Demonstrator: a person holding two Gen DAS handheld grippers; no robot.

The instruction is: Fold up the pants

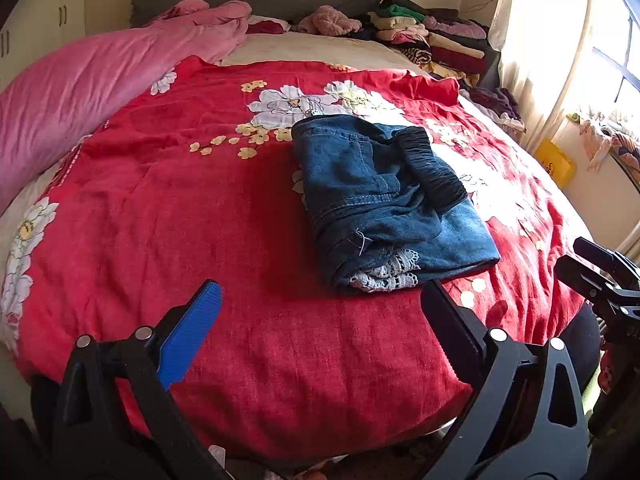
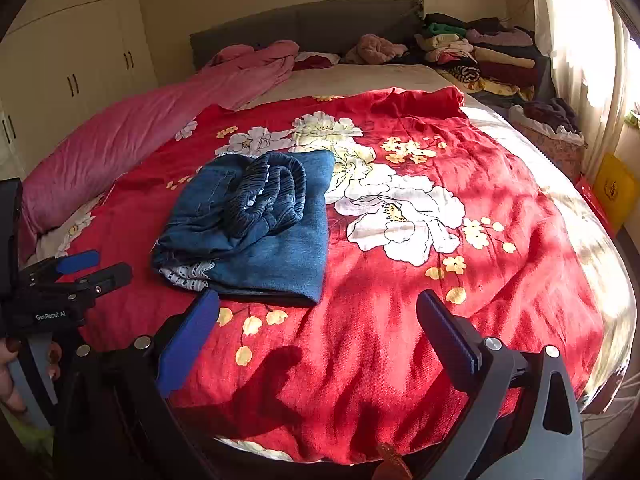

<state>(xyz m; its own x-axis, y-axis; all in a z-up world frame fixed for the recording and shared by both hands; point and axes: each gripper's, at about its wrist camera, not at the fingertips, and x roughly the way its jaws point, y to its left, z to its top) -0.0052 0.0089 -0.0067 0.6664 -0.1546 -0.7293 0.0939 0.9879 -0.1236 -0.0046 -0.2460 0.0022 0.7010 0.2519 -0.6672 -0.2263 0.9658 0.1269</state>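
The left gripper (image 1: 322, 320) hangs above the near edge of the bed with its jaws spread wide and nothing between them; one blue finger pad (image 1: 188, 332) shows on the left, the other finger in dark profile on the right. Just beyond its fingertips, slightly right of centre, lie the denim pants (image 1: 384, 200), folded into a compact bundle with the dark elastic waistband (image 1: 430, 168) on top and a white lace trim (image 1: 388, 274) peeking from the near end.

The right gripper (image 2: 318, 320) is likewise released, jaws wide apart and holding nothing. From its view the folded pants (image 2: 256, 224) rest ahead and to the left, clear of both fingers, with the left gripper (image 2: 96, 268) seen at the left edge.

The bundle sits on a red floral blanket (image 1: 200, 220). A pink quilt (image 1: 92, 88) lies along the left side, and a stack of folded clothes (image 2: 480, 56) is piled by the grey headboard (image 2: 312, 24).
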